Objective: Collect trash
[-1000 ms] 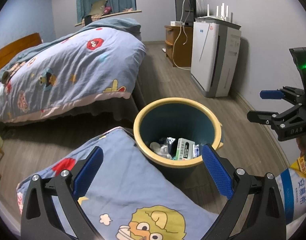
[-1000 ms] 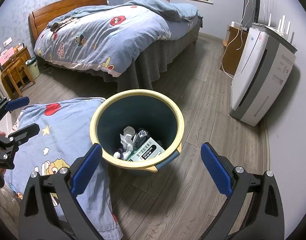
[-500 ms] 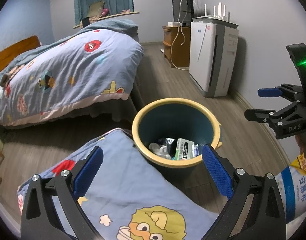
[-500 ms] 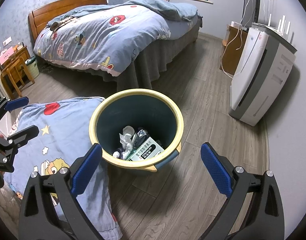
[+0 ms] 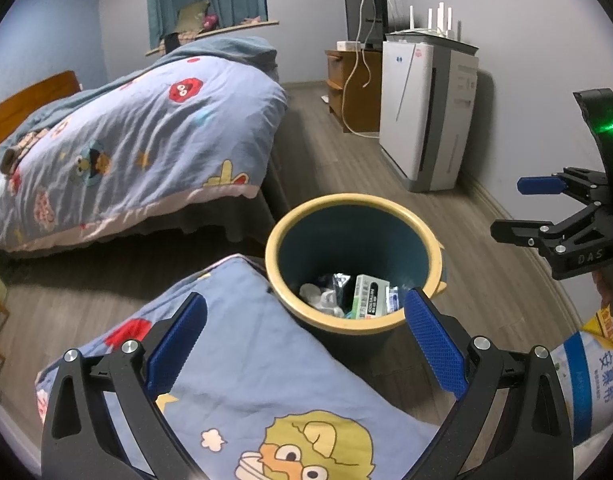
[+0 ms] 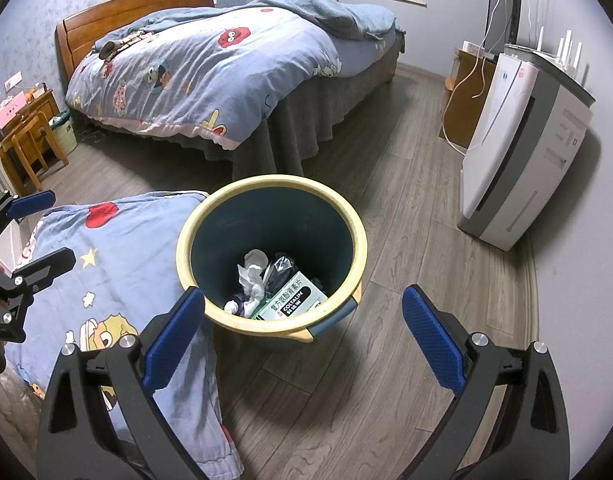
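Wood floor (image 6: pixel 406 208); bin (image 6: pixel 346 224) holds box (image 6: pixel 294 300) reading "COLTALIN"; claws spread.

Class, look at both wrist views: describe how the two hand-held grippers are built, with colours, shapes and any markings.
Each hand-held gripper has a black frame of angular, cut-out struts with silver screw heads. The left hand-held gripper and right hand-held gripper each carry two fingers with blue, textured pads. In the left wrist view the right gripper's side shows raised letters "DAS" and a green light on a curved black mount.
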Action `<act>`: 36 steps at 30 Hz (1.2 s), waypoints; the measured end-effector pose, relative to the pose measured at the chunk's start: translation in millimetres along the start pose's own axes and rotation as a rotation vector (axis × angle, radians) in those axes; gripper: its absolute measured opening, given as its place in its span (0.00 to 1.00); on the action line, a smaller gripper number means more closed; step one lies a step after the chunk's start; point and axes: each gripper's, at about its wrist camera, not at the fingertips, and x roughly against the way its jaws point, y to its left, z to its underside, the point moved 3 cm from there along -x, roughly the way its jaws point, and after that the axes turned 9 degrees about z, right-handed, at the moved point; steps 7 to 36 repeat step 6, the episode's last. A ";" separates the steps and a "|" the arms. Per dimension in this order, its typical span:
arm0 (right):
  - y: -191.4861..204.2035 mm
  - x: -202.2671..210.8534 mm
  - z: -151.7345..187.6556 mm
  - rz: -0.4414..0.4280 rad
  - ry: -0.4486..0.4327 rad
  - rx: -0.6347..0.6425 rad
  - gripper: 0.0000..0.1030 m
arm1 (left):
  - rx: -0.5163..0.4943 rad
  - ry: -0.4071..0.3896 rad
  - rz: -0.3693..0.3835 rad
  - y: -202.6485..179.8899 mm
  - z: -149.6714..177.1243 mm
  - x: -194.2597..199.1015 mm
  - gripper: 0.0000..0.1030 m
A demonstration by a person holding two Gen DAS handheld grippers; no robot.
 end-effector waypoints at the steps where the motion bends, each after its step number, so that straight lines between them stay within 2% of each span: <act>1: 0.1 0.3 0.2 0.002 0.002 -0.001 0.94 | 0.004 0.001 -0.002 0.6 0.2 -0.4 0.95; 6: -3.1 -7.8 -3.5 0.006 0.011 0.000 0.94 | -0.001 0.015 -0.026 3.5 0.4 -0.1 0.95; 36: -3.1 -7.8 -3.5 0.006 0.011 0.000 0.94 | -0.001 0.015 -0.026 3.5 0.4 -0.1 0.95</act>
